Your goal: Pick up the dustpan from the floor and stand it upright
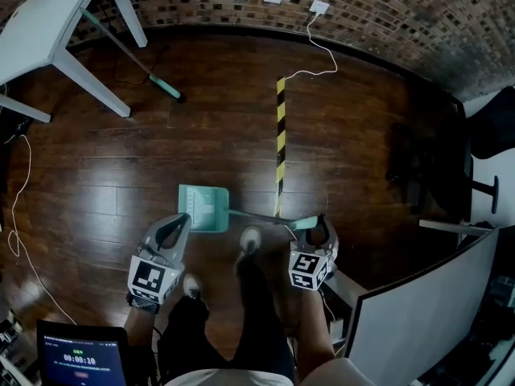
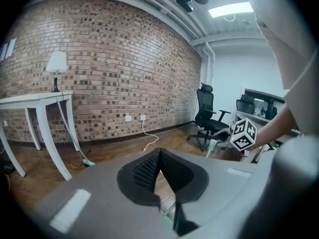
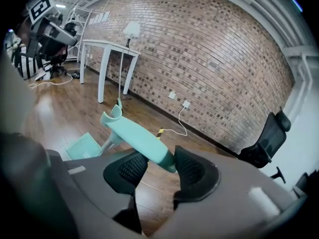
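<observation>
Dustpan (image 1: 203,207) handle between right hand-held gripper (image 3: 157,164) jaws | tablet (image 1: 80,359): red timer digits

A table (image 1: 36,26) stands far ahead-left of the left gripper (image 1: 181,220), a broom (image 1: 166,89) by its leg. Striped tape (image 1: 281,143) runs ahead of the right gripper (image 1: 318,220). A tablet (image 1: 80,356) sits behind the left.

The mint-green dustpan (image 1: 203,207) keeps its flat pan low at the dark wooden floor (image 1: 96,207). Its long handle (image 3: 139,139) rises slantwise, and the thick grip end seems to rest between the jaws of the right gripper (image 3: 160,166).
</observation>
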